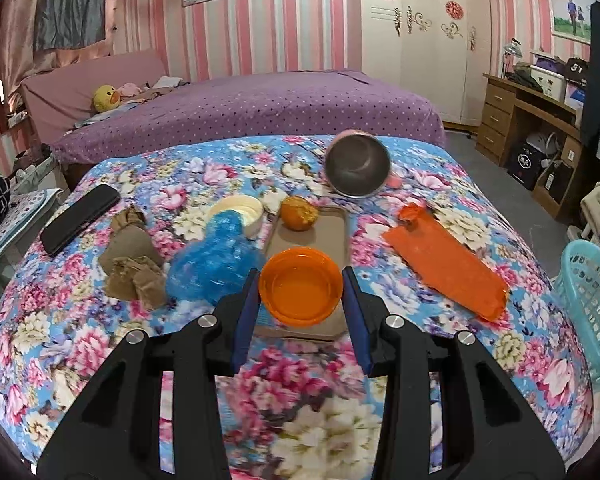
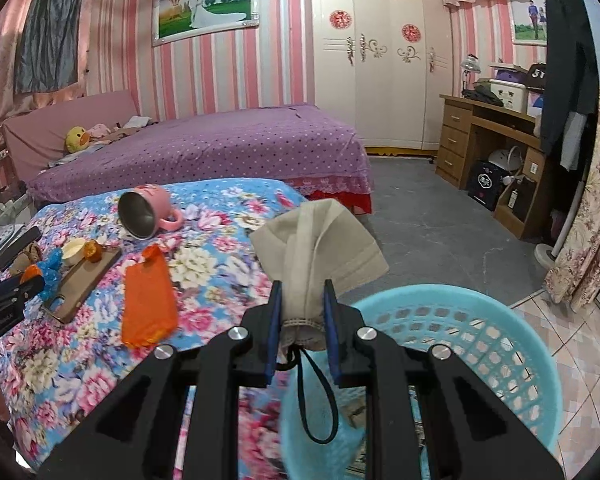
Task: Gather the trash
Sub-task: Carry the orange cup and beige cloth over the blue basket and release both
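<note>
Pink-striped walls and a purple bed sit behind a surface covered in a floral cloth (image 1: pixel 220 172); I cannot tell whether it is a bed or a bench underneath. From the left wrist view, the left hand-held gripper (image 1: pixel 300 276) hangs over the near edge with its fingers spread wide and holding nothing. An orange bowl (image 1: pixel 301 286) sits between the fingertips on the near end of a flat tray (image 1: pixel 336 232), with an orange fruit (image 1: pixel 299 213) at the far end. Left of the fingers, close by, lie a blue crumpled bag (image 1: pixel 212 264) and brown crumpled paper (image 1: pixel 132 256); an orange wrapper (image 1: pixel 448 260) lies to the right, its long axis running toward the right edge, where a blue basket (image 1: pixel 592 300) stands. From the right wrist view, the right hand-held gripper (image 2: pixel 300 312) is clamped on a beige cloth pouch (image 2: pixel 320 248), whose black cord hangs down. That pouch is directly above the near rim of the basket (image 2: pixel 500 320), just off the right edge of the floral cloth, so letting go should drop it in. The wrapper (image 2: pixel 148 296) looks nearest this hand, while the bag and paper favour the left.
</note>
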A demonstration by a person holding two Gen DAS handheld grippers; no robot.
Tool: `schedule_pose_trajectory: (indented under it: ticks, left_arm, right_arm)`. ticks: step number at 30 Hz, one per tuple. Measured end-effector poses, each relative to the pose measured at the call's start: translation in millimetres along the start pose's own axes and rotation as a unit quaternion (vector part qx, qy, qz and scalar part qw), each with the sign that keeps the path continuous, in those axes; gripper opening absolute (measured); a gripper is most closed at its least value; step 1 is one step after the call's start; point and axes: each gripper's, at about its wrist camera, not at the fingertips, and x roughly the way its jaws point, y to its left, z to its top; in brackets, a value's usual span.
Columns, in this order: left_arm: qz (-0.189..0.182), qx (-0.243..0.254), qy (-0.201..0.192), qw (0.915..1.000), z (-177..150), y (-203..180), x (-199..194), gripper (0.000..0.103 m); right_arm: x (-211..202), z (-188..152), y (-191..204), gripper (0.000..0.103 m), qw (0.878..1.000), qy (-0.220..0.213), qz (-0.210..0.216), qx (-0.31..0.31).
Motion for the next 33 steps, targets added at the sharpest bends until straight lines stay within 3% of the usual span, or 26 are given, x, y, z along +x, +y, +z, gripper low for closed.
schedule_pose_trajectory:
  ticks: [10,14,25,33]
  left_arm:
    - [-0.023,0.02,-0.005,0.9995,-2,-46,-5,0.039]
    - [-0.035,0.047,-0.019,0.9981,0,-80,-11,0.039]
    - [-0.124,0.068,-0.005,0.9899,-8,-178,-22,0.039]
    - [-0.175,0.079,-0.002,0.9815,-12,-234,-32,0.039]
  right_arm:
    - [-11,-12,-61,0.02,1.0,0.01,-0.021,0.015]
    - [-8,-20,-85,0.02,0.999,0.022,-0.033,0.02]
    - [-21,-35,-129,0.02,0.998,0.025,-0.053,0.003]
    - [-31,-44,-163,0.02,0.997,0.016,-0.063,0.038]
